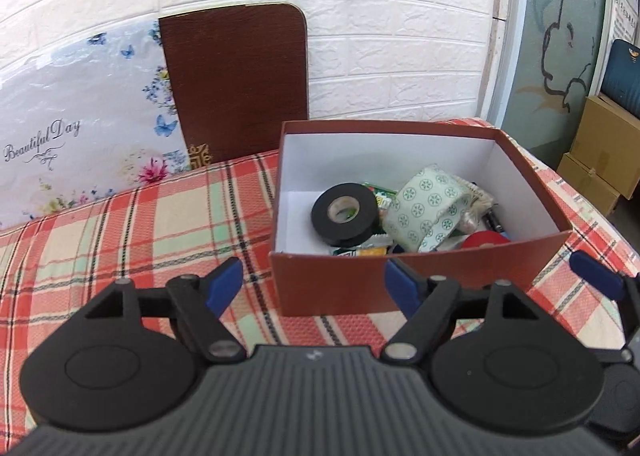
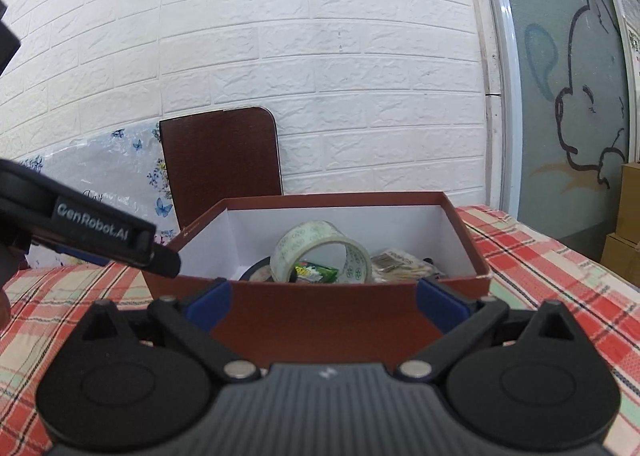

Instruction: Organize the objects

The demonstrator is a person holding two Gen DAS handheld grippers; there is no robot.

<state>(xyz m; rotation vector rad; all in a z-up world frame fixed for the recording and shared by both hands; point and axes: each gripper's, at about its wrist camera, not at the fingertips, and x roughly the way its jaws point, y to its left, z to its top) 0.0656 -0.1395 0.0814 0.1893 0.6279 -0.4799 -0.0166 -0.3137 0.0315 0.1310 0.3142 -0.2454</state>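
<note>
The left gripper (image 1: 314, 286) has its blue pads spread wide and holds nothing. The right gripper (image 2: 322, 302) is spread wide too, with the box wall right in front. Both hang over soft checked cloth (image 1: 120, 223), bare to the left. The cardboard box (image 1: 340, 282) is open on top. Inside, a round black tape (image 1: 345, 213) leans beside a dotted tape (image 1: 428, 211) standing on edge. Behind is a brown board (image 1: 236, 83) against the bumpy white wall (image 1: 360, 15).

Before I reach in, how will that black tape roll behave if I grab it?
The black tape roll looks rigid, so it probably won't deform. It leans on the clutter in the box, so it may slide. On edge, it could roll.
</note>
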